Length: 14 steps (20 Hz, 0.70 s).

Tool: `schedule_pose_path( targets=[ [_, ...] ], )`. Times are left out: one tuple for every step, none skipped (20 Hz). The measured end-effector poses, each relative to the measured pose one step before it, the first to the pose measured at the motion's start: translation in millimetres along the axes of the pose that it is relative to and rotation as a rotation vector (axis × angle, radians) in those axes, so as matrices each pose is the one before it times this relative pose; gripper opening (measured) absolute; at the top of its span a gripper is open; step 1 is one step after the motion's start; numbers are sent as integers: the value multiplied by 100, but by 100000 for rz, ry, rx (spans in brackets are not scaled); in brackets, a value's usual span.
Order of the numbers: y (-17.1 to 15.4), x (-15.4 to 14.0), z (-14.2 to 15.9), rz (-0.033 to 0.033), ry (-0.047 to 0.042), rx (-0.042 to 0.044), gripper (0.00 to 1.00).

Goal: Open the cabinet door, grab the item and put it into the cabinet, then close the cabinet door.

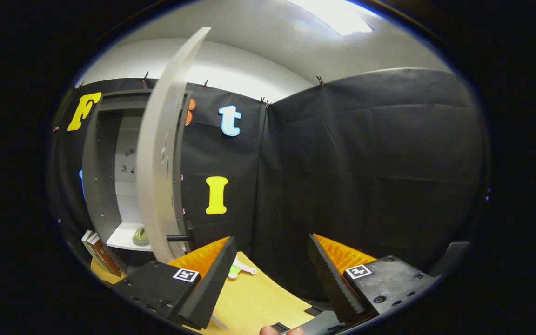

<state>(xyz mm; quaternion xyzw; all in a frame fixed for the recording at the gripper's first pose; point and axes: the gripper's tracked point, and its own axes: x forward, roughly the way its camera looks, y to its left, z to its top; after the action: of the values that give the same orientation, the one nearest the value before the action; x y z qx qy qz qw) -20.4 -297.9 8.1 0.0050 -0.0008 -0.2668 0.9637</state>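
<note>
Cabinet door (161, 153) (ajar) beyond empty gripper (270, 260)

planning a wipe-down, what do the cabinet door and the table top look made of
Cabinet door: looks like painted or laminated board, pale matte grey with a smooth flat face. Table top: likely wood or wood-look laminate, warm yellow with a faint sheen. The gripper is open above it.
</note>
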Motion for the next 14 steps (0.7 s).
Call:
schedule_pose_path(
  targets=[
    [440, 734, -753, 2228, 1477, 1268, 98],
    [573, 335, -801, 3646, 2716, 2102, 98],
    [773, 22, -647, 3822, 2550, 2925, 97],
    [915, -48, -540, 3056, 2413, 3157, 96],
    [83, 155, -259, -664, -36, 811, 96],
    [249, 45, 71, 591, -884, 584, 95],
    [431, 306, -252, 829, 663, 736, 95],
    [380, -151, -86, 922, 485, 228, 95],
    [396, -200, -72, 856, 795, -831, 95],
    [437, -361, -59, 388, 385, -1085, 95],
    [1036, -560, -15, 980, -5, -1354, 95],
    [1057, -419, -147, 1374, -22, -225, 95],
    [940, -351, -179, 1914, 278, 497, 95],
    [961, -364, -170, 2224, 320, 854, 95]
  ],
)
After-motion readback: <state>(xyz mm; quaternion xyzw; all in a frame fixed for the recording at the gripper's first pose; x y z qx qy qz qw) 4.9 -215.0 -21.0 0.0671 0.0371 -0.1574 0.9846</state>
